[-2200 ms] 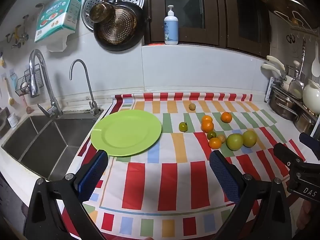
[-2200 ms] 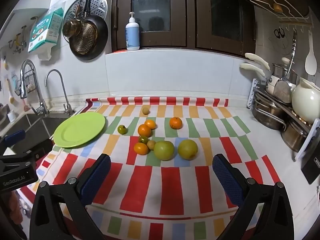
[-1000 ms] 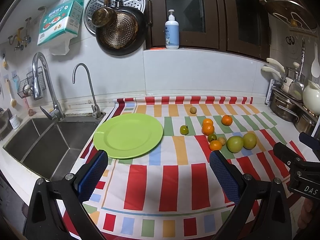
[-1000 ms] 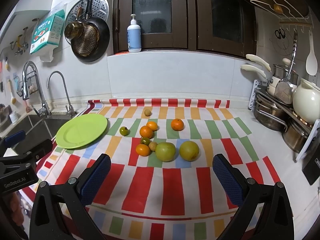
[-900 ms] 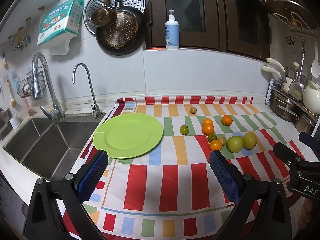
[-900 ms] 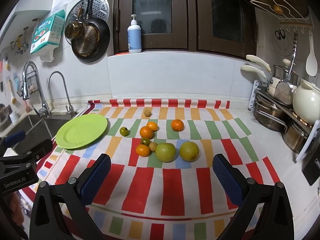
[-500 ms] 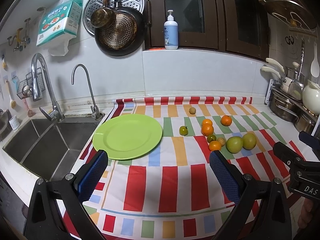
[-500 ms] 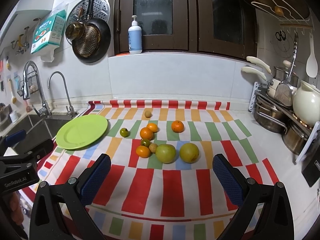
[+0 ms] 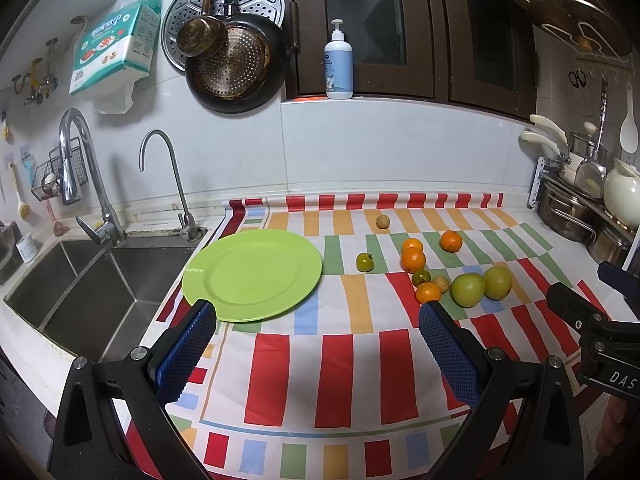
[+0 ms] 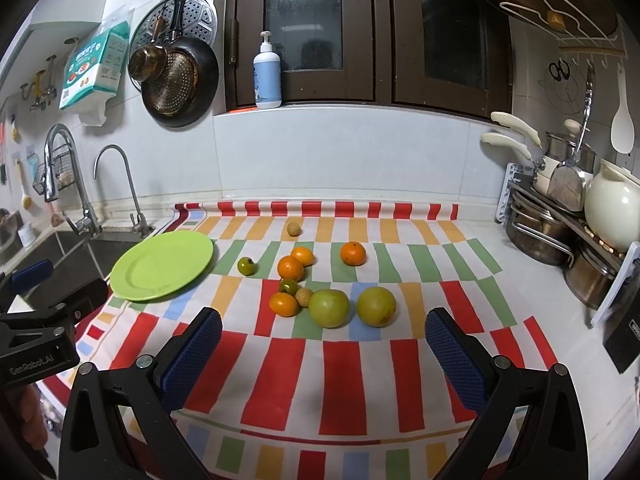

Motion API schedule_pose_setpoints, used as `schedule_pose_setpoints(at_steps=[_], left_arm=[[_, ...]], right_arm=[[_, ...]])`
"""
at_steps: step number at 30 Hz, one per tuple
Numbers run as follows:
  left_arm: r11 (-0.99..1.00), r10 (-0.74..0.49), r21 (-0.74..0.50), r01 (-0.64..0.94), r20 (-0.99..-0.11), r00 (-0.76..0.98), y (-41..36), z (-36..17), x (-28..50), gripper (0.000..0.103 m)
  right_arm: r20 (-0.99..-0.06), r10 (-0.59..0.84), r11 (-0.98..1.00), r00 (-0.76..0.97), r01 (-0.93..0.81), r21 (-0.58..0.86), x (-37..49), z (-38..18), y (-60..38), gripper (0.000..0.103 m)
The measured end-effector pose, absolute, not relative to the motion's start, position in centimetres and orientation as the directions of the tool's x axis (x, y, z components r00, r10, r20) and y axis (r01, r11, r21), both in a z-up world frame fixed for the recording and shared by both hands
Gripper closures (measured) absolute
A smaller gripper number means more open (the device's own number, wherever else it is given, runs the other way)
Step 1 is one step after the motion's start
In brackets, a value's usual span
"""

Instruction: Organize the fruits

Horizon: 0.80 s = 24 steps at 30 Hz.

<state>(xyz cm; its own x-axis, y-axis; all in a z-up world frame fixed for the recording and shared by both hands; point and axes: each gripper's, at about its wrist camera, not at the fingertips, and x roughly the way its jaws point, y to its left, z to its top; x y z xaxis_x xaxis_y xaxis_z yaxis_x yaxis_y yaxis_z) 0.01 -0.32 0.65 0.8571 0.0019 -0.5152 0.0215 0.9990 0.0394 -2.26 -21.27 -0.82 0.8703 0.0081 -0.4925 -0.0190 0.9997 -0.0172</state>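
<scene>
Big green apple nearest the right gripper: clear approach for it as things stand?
Probably yes. The right gripper is open, and the green apple lies straight ahead on the striped cloth. A small brown fruit and yellow-green fruit crowd its sides.

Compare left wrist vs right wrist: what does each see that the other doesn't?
Left wrist only: the deep sink basin and the right gripper at the frame edge, jaw state unclear from here.

Right wrist only: the black device on the counter's far right, and the left gripper at the frame edge.

Both: the bare green plate, the fruit cluster on the striped cloth, the soap bottle, hanging pans. Each camera's own jaws stand wide open, holding nothing.
</scene>
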Motion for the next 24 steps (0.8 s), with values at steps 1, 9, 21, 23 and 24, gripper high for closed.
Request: schedule_pose_setpoints(at_steps=[1,9,21,23,24], left_arm=[[0.999,0.002,0.039,0.022,-0.515,0.857,-0.33,0.64,-0.04,0.0],[0.999,0.0,0.041,0.025,-0.516,0.857,-0.48,0.58,0.05,0.0],[0.999,-0.005,0.043,0.031,-0.522,0.853,-0.83,0.36,0.34,0.0],[0.998,-0.007,0.044,0.035,-0.525,0.851,-0.87,0.22,0.43,0.0],[0.998,-0.009,0.044,0.038,-0.528,0.849,-0.91,0.15,0.52,0.0]], right_arm=[[-0.493,0.008,1.0,0.87,-0.018,-0.016,-2.24,-0.82,-21.38,0.001],[-0.492,0.01,1.0,0.87,-0.02,-0.015,-2.26,-0.84,-21.38,0.001],[-0.496,0.009,1.0,0.868,-0.018,-0.012,-2.17,-0.92,-21.47,0.001],[-0.5,0.011,1.0,0.866,-0.018,-0.009,-2.0,-1.01,-21.6,0.001],[-0.501,0.011,1.0,0.865,-0.017,-0.007,-1.97,-1.09,-21.61,0.001]])
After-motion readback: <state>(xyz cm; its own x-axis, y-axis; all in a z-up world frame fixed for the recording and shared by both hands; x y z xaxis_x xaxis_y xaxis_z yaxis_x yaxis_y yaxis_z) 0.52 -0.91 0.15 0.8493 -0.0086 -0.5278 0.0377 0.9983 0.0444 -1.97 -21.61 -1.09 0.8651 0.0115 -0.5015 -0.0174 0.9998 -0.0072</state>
